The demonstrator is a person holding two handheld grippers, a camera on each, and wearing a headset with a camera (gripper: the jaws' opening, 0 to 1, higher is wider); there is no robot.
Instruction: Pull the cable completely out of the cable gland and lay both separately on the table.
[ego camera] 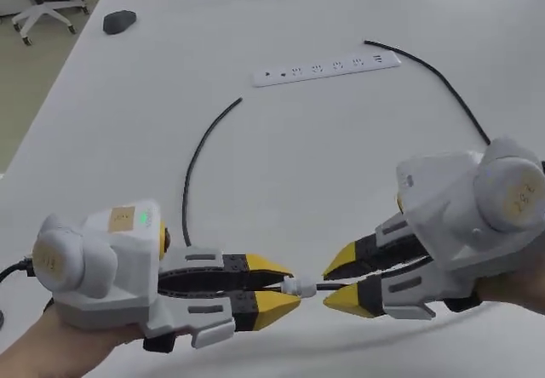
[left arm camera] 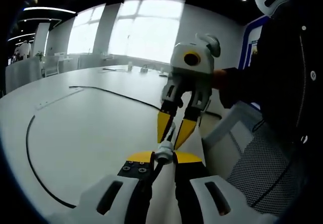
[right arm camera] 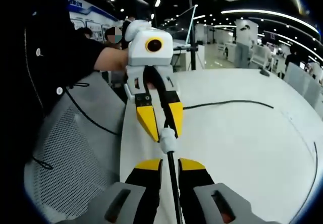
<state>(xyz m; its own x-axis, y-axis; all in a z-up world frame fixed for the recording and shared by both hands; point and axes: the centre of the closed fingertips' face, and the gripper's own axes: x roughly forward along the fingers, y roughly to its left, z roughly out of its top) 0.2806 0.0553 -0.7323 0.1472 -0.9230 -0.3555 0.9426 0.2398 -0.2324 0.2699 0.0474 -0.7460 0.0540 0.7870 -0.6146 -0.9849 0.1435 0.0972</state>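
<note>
1. Head view:
   - The left gripper [ego camera: 292, 285], low on the left in a hand [ego camera: 64, 344], has its jaws closed on the white cable gland [ego camera: 295, 288].
   - The right gripper [ego camera: 326, 289] faces it tip to tip, with its jaws partly open. A short black run of the cable sits between them, with a gap above and below.
   - The rest of the cable [ego camera: 189, 178] curves away over the white tabletop [ego camera: 298, 165] from behind the left gripper, so it is still threaded through the gland.
   - The gland is held just above the tabletop near its near edge.
   - A power strip [ego camera: 328, 67] with its black cord [ego camera: 443, 88] lies further back.
2. Left gripper view:
   - The gripper's own jaws [left arm camera: 164, 158] clamp the gland [left arm camera: 164, 152] at the tips.
   - The right gripper [left arm camera: 171, 135] points in from straight ahead, its yellow tips spread to either side of the cable.
   - The loose cable [left arm camera: 31, 163] arcs across the tabletop on the left.
3. Right gripper view:
   - The cable [right arm camera: 171, 183] runs down between the gripper's own jaws [right arm camera: 170, 166], which are narrow but do not look pinched on it.
   - The gland [right arm camera: 168, 139] sits just past them, in the tips of the left gripper [right arm camera: 166, 134].
</note>
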